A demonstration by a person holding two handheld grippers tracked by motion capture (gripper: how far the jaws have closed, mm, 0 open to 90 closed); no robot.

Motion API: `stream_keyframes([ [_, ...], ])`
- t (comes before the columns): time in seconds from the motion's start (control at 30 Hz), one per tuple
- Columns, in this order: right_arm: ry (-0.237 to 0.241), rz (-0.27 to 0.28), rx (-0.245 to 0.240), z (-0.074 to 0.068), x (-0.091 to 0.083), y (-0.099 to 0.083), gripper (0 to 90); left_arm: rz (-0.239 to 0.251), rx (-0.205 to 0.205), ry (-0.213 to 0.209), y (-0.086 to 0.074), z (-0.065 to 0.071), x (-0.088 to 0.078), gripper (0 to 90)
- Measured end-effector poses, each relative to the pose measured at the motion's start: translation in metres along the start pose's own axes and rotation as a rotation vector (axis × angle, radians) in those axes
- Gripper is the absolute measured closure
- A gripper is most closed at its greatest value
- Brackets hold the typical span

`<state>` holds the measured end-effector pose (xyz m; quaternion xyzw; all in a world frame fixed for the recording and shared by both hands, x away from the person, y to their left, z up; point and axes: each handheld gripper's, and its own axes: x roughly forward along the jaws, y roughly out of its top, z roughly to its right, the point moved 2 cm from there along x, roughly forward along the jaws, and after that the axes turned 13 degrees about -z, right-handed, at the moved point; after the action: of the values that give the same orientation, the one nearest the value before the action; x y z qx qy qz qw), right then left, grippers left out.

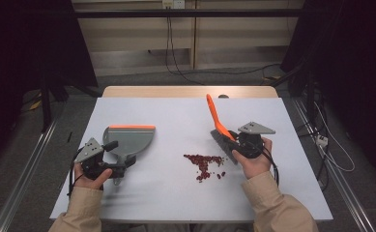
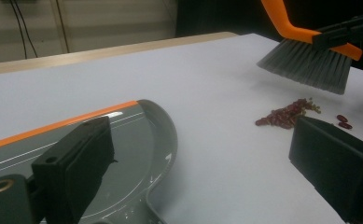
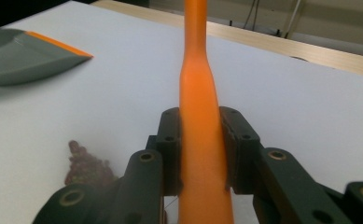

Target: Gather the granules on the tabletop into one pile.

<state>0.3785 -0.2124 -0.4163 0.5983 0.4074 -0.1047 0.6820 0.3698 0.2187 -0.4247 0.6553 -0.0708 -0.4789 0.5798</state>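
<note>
A: White table fills the middle of the high view, a strip of bare wood along its far edge.

B: And lying on it?

A: Grey dustpan with an orange lip, flat, left of centre. Right of centre, a loose scatter of dark red beans, a few strays at its lower right edge.

B: Touching each other?

A: No, well apart, bare white between them.

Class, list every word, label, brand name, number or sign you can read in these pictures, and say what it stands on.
None: no readable text on the dustpan, brush, table or either gripper. The wall socket plate is too small to show any marking.
</note>
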Motion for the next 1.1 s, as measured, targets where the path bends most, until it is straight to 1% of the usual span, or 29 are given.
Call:
stream_keyframes([
  [0.03,-0.021,0.000,0.002,0.000,-0.002,-0.002,71.6,0.000,0.000,0.002,0.000,0.000,0.000,6.3],
  [0.1,-0.041,0.001,0.006,0.001,-0.004,-0.005,71.6,-0.001,-0.001,0.004,0.000,0.000,0.000,6.3],
  [0.17,-0.074,0.007,0.024,0.003,-0.007,-0.009,71.6,0.000,0.000,0.010,0.000,0.000,-0.001,6.2],
  [0.27,-0.091,-0.009,0.038,0.006,-0.008,-0.016,71.6,0.001,-0.001,0.013,0.000,0.001,-0.001,6.3],
  [0.33,-0.108,-0.011,0.043,0.007,-0.008,-0.020,71.6,-0.001,-0.001,0.013,0.000,0.001,0.000,6.3],
  [0.5,-0.128,-0.019,0.059,0.007,-0.006,-0.030,71.6,-0.004,0.000,0.013,0.000,0.002,0.000,6.3],
  [0.6,-0.145,-0.018,0.049,0.004,-0.005,-0.033,71.6,-0.004,0.002,0.014,0.000,0.001,0.000,6.2],
  [0.7,-0.136,-0.018,0.042,-0.002,-0.002,-0.031,71.6,-0.002,0.001,0.014,0.000,0.001,0.000,6.3],
  [0.73,-0.136,-0.019,0.035,-0.005,-0.001,-0.030,71.5,-0.002,0.001,0.015,0.000,0.001,0.000,6.3],
  [0.9,-0.116,-0.019,0.026,-0.019,0.007,-0.025,71.6,-0.001,0.001,0.014,0.000,0.002,0.000,6.3],
  [0.93,-0.119,-0.021,0.021,-0.023,0.008,-0.023,71.6,-0.001,0.001,0.015,0.000,0.001,0.000,6.3],
  [0.97,-0.109,-0.019,0.025,-0.025,0.009,-0.023,71.6,-0.002,0.001,0.015,0.000,0.001,0.000,6.3],
  [1.03,-0.113,-0.020,0.021,-0.029,0.011,-0.021,71.6,-0.002,0.004,0.016,0.000,0.001,-0.001,6.3],
  [1.07,-0.100,-0.016,0.027,-0.031,0.012,-0.021,71.5,-0.001,0.002,0.015,0.000,0.001,-0.001,6.3],
  [1.1,-0.100,-0.014,0.024,-0.034,0.013,-0.020,71.5,0.000,0.002,0.014,0.000,0.001,-0.001,6.3],
])
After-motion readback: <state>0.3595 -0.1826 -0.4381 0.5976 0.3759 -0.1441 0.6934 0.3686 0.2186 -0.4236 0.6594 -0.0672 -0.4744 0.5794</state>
